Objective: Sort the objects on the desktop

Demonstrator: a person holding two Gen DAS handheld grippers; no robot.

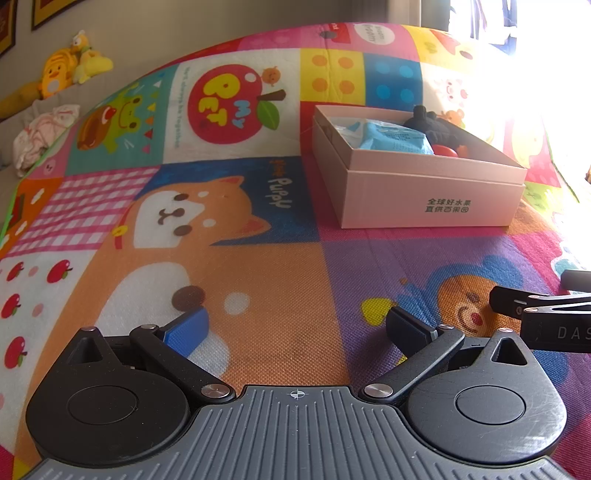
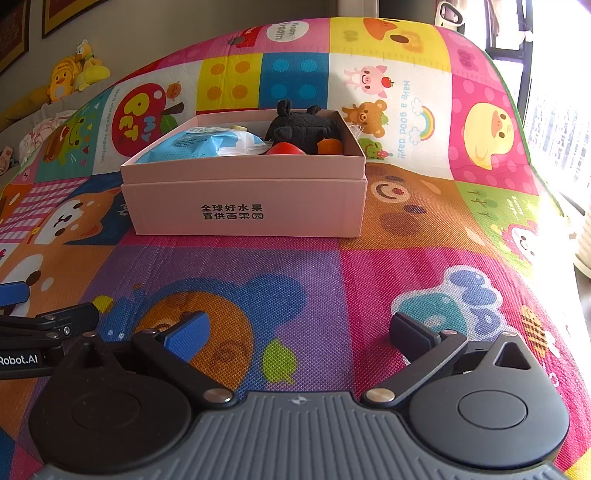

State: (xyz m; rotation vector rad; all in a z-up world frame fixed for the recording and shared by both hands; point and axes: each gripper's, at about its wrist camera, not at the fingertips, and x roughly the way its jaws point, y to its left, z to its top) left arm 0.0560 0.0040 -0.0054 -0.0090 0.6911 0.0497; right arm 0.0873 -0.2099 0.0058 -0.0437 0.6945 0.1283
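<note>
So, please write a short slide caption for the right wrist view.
Open right gripper hovers over the play mat, facing a pink box holding a black plush toy and blue packet.

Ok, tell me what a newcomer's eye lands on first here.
The loud cartoon play mat fills both views. On it sits an open pink box, holding a blue packet on its left side, a black plush toy on its right and something red in front. Both the left gripper and right gripper stand open and empty, short of the box.

Upper left we note yellow plush toys (image 2: 72, 75) on a ledge, crumpled pinkish cloth (image 1: 42, 134) below, framed pictures (image 1: 48, 11) above; bright window (image 2: 554, 122) at right.
</note>
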